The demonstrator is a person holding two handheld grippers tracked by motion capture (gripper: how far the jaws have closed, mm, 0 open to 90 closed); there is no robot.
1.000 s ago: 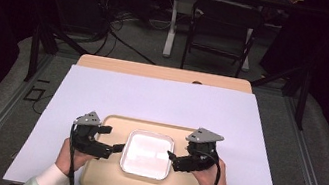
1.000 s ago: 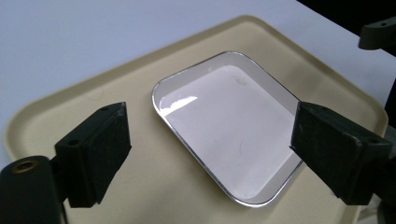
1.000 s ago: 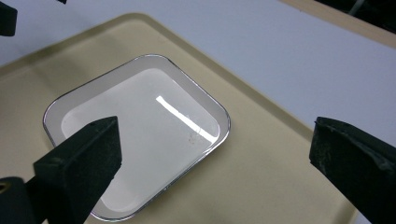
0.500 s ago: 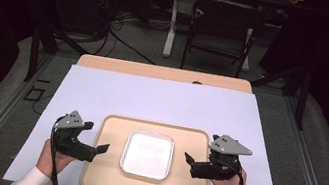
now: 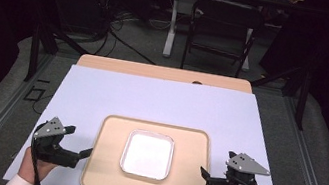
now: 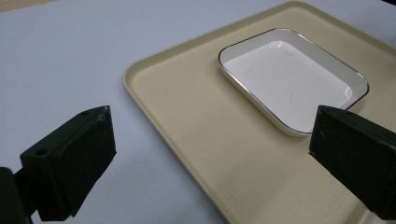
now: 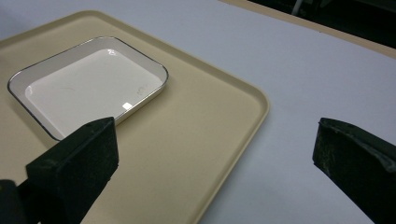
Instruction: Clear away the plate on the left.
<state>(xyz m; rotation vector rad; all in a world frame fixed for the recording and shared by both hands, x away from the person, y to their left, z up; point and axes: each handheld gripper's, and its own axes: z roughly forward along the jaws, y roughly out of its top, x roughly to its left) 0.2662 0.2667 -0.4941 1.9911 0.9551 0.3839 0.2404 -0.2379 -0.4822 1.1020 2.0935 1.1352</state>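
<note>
Beige tray (image 5: 103,173) on the table (image 5: 161,99), white dish (image 5: 147,154) at its centre. Left gripper (image 5: 84,152) and right gripper (image 5: 204,172) flank the tray, fingers wide, empty. The gripper views resolve the dish's dark rim line.

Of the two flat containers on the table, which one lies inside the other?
The white rectangular dish with a thin dark rim lies inside the larger beige plastic tray, at its middle; the tray rests directly on the pale table cover.
</note>
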